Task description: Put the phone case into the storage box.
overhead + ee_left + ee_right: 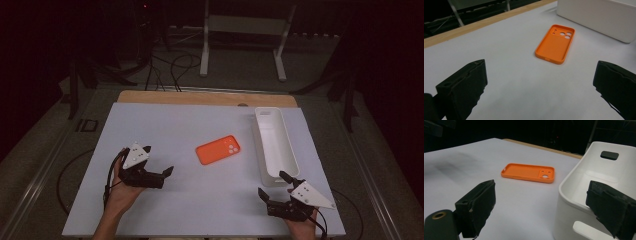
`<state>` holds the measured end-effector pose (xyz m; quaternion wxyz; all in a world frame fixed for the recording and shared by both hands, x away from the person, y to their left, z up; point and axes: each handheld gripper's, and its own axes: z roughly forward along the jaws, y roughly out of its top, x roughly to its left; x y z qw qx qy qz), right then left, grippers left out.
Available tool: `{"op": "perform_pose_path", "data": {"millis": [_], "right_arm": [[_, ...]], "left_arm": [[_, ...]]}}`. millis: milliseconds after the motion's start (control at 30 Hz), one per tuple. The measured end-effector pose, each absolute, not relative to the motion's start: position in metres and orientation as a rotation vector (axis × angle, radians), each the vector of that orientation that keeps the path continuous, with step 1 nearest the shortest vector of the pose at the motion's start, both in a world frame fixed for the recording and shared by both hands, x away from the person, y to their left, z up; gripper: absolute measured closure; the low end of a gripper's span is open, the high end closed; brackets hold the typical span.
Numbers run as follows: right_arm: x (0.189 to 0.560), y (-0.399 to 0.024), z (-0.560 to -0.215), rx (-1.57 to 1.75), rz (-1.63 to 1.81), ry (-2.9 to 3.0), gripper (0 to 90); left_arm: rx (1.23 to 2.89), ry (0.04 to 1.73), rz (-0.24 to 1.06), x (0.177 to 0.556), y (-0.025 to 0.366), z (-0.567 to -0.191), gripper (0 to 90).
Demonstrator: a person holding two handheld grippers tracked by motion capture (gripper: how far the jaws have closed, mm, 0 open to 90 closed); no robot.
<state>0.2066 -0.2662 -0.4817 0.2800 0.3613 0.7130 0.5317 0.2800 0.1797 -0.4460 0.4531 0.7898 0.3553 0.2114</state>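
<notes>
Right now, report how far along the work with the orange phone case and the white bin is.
Nothing looks done yet: the orange phone case lies flat on the table, hollow side up, beside the white bin, which looks empty. Nothing is in hand: the left claw and right claw are both open, apart from the case. Any grasping and moving of the case remains.

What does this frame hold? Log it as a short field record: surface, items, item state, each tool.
surface: white table, wooden strip along its far edge
item 1: orange phone case, lying flat, open side up, near the table's middle
item 2: white bin, long, empty, to the right of the case and apart from it
left tool: open, holding nothing, short of the case
right tool: open, holding nothing, at the bin's near end
contact: neither tool touches the case
</notes>
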Motion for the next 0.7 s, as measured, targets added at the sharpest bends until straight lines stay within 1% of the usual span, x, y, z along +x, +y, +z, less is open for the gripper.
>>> {"op": "perform_pose_path", "data": {"millis": [700], "right_arm": [[0.207,-0.267,-0.482,0.973,1.429,1.916,9.0]], "left_arm": [[1.976,0.836,0.507,0.297,0.158,-0.445,0.1]]}}
